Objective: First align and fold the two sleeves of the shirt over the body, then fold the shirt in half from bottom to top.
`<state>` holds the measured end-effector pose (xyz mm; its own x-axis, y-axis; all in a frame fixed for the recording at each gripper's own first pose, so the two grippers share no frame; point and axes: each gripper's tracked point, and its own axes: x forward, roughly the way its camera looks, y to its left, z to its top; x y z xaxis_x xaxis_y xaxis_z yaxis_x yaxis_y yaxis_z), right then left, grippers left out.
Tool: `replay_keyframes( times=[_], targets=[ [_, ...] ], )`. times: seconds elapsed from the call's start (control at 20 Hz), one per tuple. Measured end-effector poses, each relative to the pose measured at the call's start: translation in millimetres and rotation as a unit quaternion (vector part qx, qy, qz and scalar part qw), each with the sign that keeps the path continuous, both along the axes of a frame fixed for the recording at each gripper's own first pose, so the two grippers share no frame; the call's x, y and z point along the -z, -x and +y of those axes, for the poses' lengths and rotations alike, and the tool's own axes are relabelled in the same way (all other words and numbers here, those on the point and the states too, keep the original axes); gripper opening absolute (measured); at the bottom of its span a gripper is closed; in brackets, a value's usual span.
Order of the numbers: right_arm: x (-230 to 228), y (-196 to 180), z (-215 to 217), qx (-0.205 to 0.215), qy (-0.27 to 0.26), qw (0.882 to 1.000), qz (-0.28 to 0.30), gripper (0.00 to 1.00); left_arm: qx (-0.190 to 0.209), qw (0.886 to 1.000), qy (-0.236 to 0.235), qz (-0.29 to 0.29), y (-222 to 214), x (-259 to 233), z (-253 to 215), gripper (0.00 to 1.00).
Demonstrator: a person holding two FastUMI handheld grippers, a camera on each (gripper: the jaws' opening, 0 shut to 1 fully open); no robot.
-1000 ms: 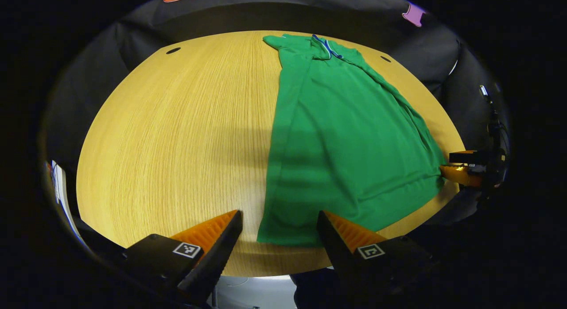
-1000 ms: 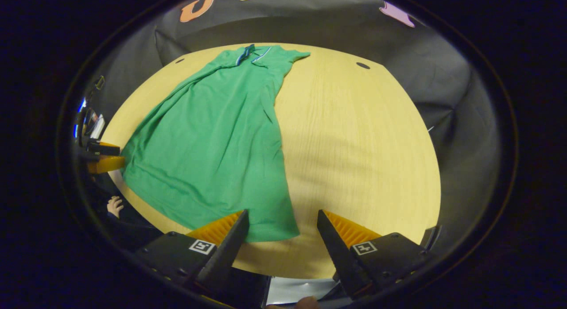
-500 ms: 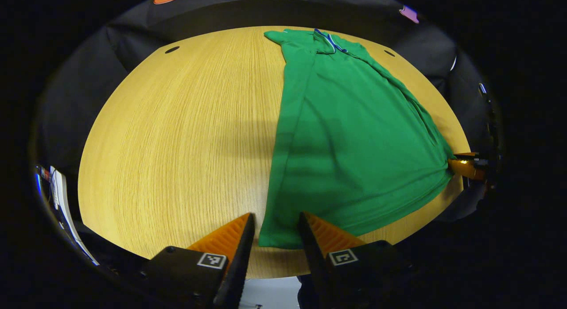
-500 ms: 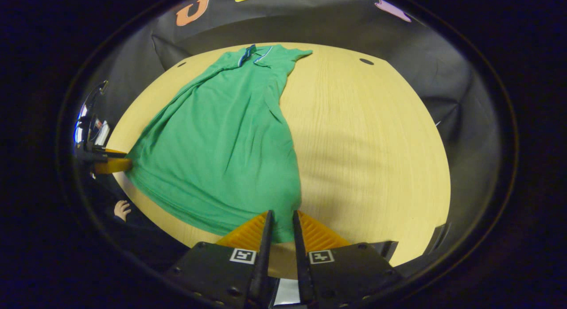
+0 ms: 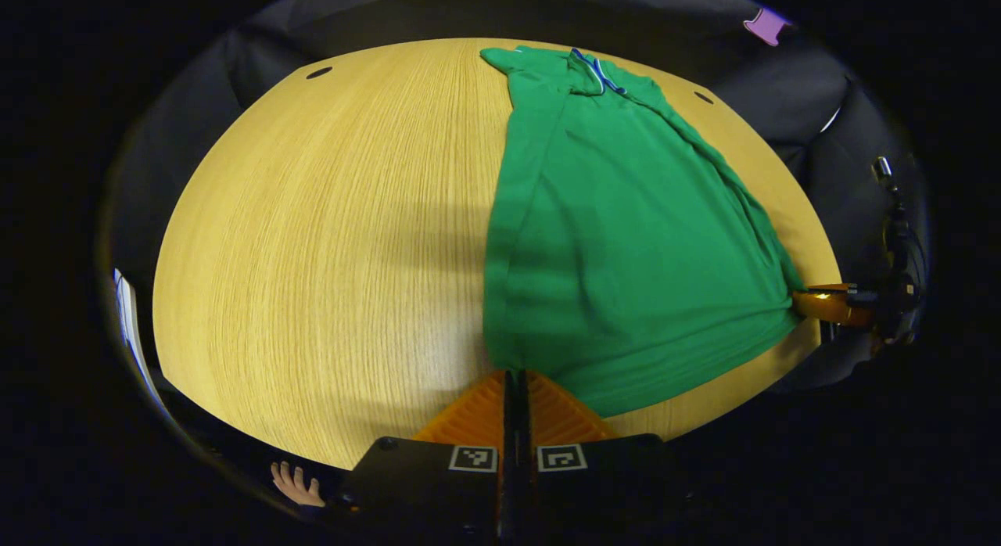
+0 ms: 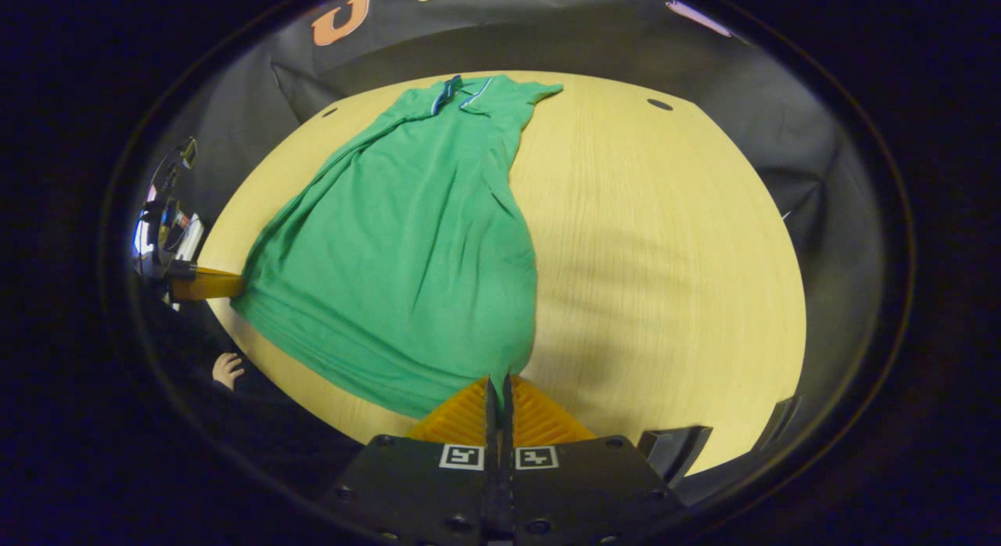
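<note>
A green shirt [image 5: 626,217] lies lengthwise on the round wooden table [image 5: 328,217], collar at the far end, both sleeves folded in over the body. In the left gripper view my left gripper [image 5: 514,374] is shut on the shirt's bottom left corner, the hem lifted a little. The right gripper [image 5: 805,302] shows at the far right, pinching the other bottom corner. In the right gripper view the shirt [image 6: 422,241] stretches away from my right gripper [image 6: 497,382], which is shut on its near corner. The left gripper [image 6: 235,284] holds the hem at the left.
Black cloth walls surround the table [image 6: 665,249]. Two small dark holes [image 5: 318,73] [image 5: 703,98] sit near the table's far edge. A hand [image 5: 295,483] shows below the near edge, and a hand [image 6: 227,368] also shows at lower left in the right gripper view.
Both grippers went from open to shut on the shirt's bottom corners. The hem has drawn taut between them and lifted slightly off the table.
</note>
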<state>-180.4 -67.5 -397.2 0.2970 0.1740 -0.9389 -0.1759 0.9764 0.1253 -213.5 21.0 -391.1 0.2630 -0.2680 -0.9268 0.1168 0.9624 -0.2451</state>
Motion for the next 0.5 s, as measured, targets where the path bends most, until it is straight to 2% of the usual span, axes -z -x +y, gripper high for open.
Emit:
replay_keyframes(
  times=[0.25,0.5],
  targets=[
    [-21,-15,-1,0.001,-0.021,1.0,-0.02,0.0,0.001,0.999,0.045,-0.008,-9,-23,-2,0.06],
    [-50,-46,0,0.003,-0.037,0.998,-0.054,0.0,0.003,0.996,0.076,-0.043,-36,-52,-14,0.06]
  ],
)
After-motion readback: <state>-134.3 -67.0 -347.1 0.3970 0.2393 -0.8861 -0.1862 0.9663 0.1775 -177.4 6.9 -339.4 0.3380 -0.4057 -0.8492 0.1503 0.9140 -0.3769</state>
